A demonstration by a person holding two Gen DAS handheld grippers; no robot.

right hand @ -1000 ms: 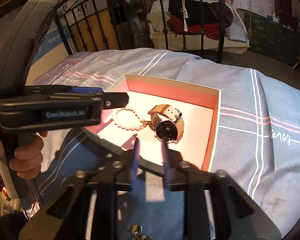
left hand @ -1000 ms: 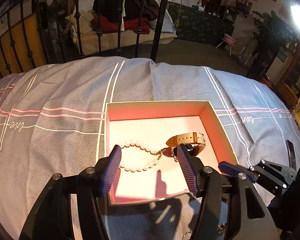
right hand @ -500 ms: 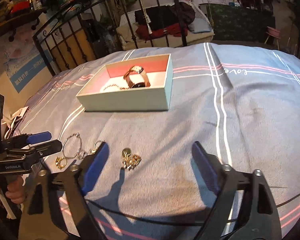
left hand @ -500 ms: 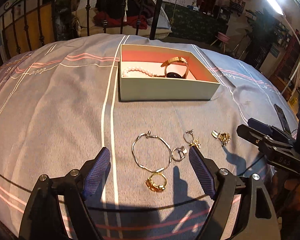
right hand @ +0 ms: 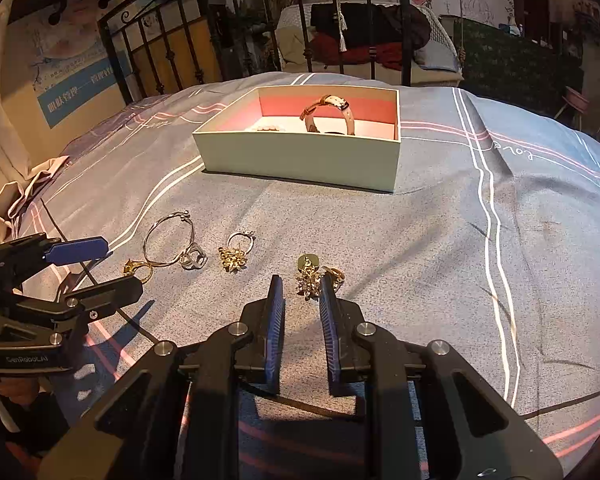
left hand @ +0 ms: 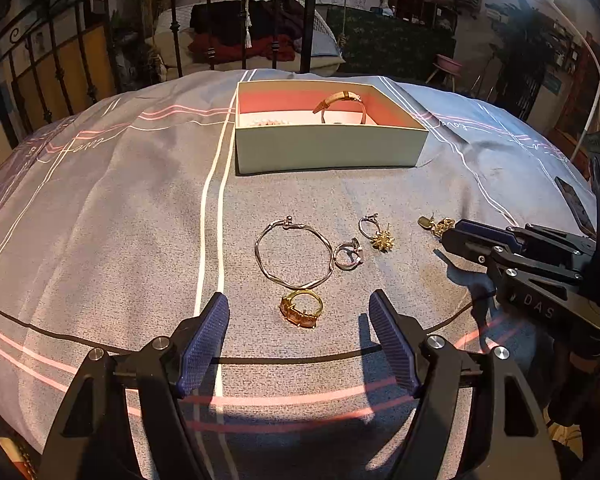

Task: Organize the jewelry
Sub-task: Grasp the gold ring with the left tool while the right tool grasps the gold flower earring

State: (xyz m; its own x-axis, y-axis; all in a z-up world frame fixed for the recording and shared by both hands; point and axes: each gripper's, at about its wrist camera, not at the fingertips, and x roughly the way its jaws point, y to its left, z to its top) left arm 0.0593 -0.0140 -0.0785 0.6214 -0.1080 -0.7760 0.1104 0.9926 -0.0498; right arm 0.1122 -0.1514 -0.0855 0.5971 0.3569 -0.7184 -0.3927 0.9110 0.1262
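A pale box (left hand: pixel 328 148) (right hand: pixel 300 156) with a pink inside holds a tan-strapped watch (left hand: pixel 342 104) (right hand: pixel 332 114) and a pearl bracelet (left hand: pixel 268 121). On the bedspread in front lie a silver bangle (left hand: pixel 294 254) (right hand: pixel 166 242), a gold ring (left hand: pixel 302 308) (right hand: pixel 138 270), a silver ring (left hand: pixel 348 254) (right hand: pixel 194 258), a hoop earring with a gold flower (left hand: pixel 376 234) (right hand: pixel 236 252) and a gold earring cluster (left hand: pixel 436 225) (right hand: pixel 316 274). My left gripper (left hand: pixel 298 316) is open, with the gold ring between its tips. My right gripper (right hand: pixel 300 292) is narrowly open just before the gold cluster.
The grey striped bedspread (left hand: pixel 120 220) slopes away on all sides. A black iron bed frame (left hand: pixel 276 12) stands behind the box. My right gripper's body (left hand: pixel 532 264) shows at the right of the left wrist view.
Both grippers pulled back from over the box and came down low over the loose jewelry. My right gripper's fingers closed from wide to a narrow gap at the gold cluster.
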